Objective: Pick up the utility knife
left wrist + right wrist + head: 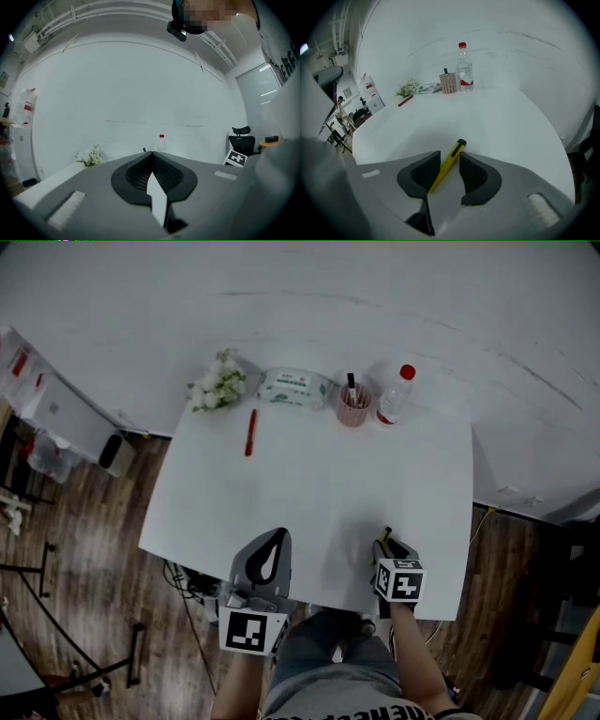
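Note:
The yellow utility knife (449, 163) with a black tip lies on the white table (497, 122) near its front edge. My right gripper (450, 157) points down over it, and the knife runs lengthwise between the open jaws, close to the left pad with a gap at the right pad. In the head view only a sliver of the knife (382, 539) shows ahead of the right gripper (387, 542). My left gripper (278, 536) hovers level at the table's front edge, shut with nothing in it; its pads meet at the tip (152, 153).
Along the far edge stand a bunch of white flowers (217, 382), a wipes packet (295, 387), a pink pen holder (354, 406) and a red-capped bottle (397, 393). A red pen (250, 432) lies in front of the flowers. Wooden floor surrounds the table.

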`<state>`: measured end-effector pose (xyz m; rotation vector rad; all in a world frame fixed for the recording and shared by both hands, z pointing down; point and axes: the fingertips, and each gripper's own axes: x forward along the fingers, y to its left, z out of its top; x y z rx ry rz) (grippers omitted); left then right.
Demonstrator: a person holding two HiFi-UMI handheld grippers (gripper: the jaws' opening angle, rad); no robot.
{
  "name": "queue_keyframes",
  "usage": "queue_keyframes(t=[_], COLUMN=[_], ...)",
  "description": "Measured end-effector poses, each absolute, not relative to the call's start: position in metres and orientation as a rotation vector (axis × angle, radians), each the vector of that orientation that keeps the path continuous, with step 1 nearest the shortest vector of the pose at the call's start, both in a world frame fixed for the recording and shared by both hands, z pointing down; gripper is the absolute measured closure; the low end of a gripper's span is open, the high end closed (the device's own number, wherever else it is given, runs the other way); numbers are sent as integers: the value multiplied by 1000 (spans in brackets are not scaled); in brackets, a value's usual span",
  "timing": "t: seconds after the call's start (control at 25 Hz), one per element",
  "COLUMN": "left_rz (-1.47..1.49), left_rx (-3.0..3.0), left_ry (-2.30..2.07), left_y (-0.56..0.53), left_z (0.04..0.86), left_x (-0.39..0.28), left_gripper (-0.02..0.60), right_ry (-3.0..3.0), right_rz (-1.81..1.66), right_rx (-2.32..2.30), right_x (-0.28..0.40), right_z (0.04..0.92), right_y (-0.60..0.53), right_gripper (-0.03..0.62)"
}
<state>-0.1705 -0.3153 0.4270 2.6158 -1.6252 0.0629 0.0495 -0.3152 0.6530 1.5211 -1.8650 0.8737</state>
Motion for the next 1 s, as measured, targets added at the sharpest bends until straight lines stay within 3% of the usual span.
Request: queue_keyframes(t=[0.2,0.32,0.4,1.0], left_rz=[70,54,66,63], left_rx=[2614,2615,2609,2620], left_ry=[-1623,-1620,-1627,-1647], left_y=[-317,-317,-317,-309], left_z=[432,430,430,422], left_x=[-173,-172,-174,-164], left_gripper=[561,561,561,561], right_ry=[-1841,-1832,-1836,-2096], right_rz=[802,792,796,805], right_rx=[1508,1518,1521,1531], right_x=[48,50,51,42], right_z=[654,654,654,597], right_y=[-316,-317,-317,-311], right_gripper=[465,529,536,537])
